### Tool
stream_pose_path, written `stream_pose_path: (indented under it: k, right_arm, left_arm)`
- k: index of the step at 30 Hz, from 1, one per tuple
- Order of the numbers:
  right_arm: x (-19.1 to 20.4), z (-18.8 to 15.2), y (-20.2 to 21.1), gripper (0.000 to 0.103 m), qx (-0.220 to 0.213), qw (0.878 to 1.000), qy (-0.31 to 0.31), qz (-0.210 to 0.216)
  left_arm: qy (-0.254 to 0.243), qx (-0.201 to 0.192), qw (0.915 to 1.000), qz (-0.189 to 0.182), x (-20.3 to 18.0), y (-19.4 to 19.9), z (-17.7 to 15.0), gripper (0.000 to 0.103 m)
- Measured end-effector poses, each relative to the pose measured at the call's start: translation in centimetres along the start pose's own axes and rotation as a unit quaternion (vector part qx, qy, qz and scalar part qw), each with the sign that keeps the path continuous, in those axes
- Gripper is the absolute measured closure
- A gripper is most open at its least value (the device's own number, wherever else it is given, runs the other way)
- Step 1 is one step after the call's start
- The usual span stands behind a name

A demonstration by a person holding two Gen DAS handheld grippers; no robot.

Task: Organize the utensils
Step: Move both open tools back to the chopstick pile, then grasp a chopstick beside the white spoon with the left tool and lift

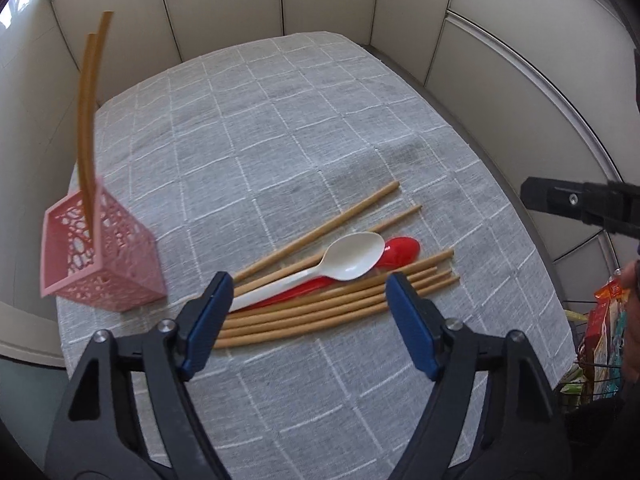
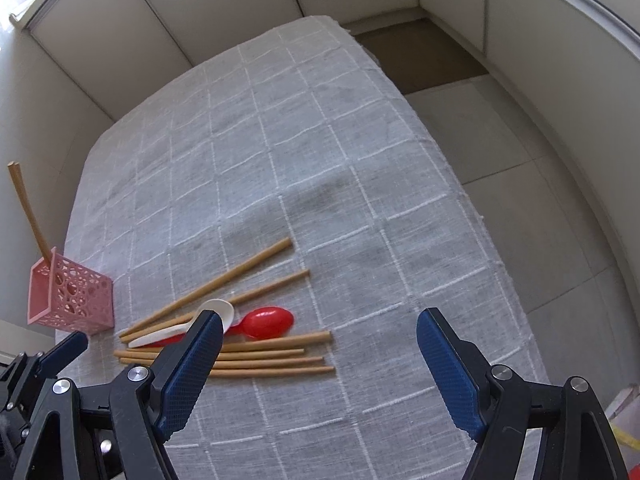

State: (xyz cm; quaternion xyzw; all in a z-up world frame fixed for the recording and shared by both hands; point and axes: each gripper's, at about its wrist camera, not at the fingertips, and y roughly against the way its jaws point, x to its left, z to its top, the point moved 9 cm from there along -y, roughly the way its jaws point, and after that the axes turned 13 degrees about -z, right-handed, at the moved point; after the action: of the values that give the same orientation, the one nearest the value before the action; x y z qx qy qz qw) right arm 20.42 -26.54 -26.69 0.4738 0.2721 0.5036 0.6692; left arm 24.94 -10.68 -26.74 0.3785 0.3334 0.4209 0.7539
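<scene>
- Hovering above the utensil pile, the left gripper is being held with its blue-padded jaws spread wide and nothing between them.
- Over bare cloth to the right of the pile, the right gripper is likewise being held with jaws spread and empty.
- Between and just beyond the left jaws, the bundle of thin tan wooden chopsticks is lying flat on the grey checked tablecloth, with two more chopsticks angled behind it.
- Across the sticks, the white plastic spoon is being seen resting on the red plastic spoon.
- At the table's left edge, the pink perforated plastic holder is being seen with two chopsticks already standing in it.
- Both kinds are being judged light and stiff; the round sticks are likely to roll, so a mid-length pinch is being favoured, and the smooth spoons are best taken by the handle.
</scene>
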Motion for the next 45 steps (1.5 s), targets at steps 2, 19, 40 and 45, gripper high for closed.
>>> stream_pose_path:
  k: [2,19,40,45]
  right_arm:
    - [-0.5,0.0,-0.7,0.019,0.009,1.000,-0.004,-0.002]
    - [-4.5,0.5,-3.3,0.019,0.059,0.996,-0.060,0.005]
    - [-1.1,-0.4,-5.7,0.019,0.099,0.992,-0.071,0.035]
    - [0.8,0.1,-6.4,0.019,0.103,0.990,-0.079,0.061]
  left_arm:
    - [-0.002,0.005,0.9999,-0.009,0.0,-1.7,0.7,0.041]
    - [-0.034,0.044,0.9984,-0.011,-2.1,-10.9,3.5,0.066]
    - [0.029,-0.036,0.9990,0.002,2.3,-7.7,5.7,0.094]
    - [0.016,-0.053,0.9984,0.012,2.6,-5.0,5.4,0.094]
